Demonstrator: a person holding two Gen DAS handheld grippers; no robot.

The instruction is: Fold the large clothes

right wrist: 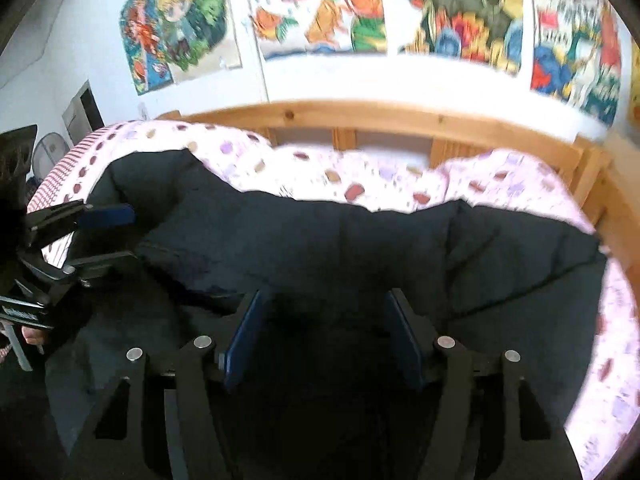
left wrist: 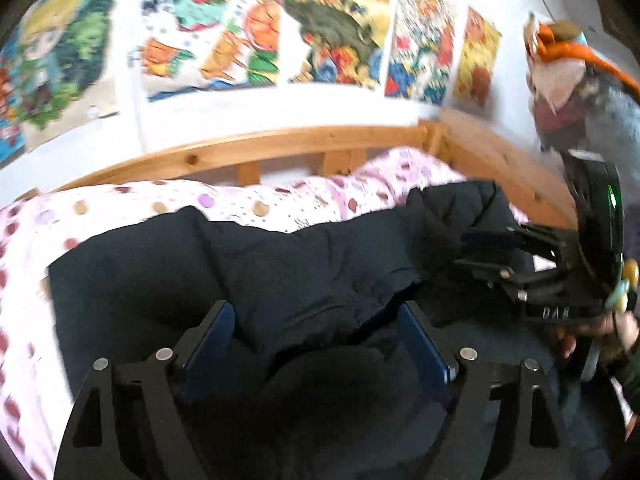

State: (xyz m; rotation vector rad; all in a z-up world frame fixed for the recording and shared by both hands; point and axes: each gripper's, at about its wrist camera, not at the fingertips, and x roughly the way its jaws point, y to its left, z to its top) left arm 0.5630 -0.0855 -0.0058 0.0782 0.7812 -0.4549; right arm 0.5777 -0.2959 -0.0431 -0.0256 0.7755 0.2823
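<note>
Black and padded, the jacket (right wrist: 320, 248) lies bunched across the spotted bedsheet (right wrist: 360, 176), folding hardly begun I think, with left gripper (left wrist: 320, 344) and right gripper (right wrist: 324, 332) both wide at 6 o'clock.

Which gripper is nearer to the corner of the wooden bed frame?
Right. The right gripper hovers over the dark jacket near the wooden bed frame corner; the left gripper is at the opposite end.
</note>
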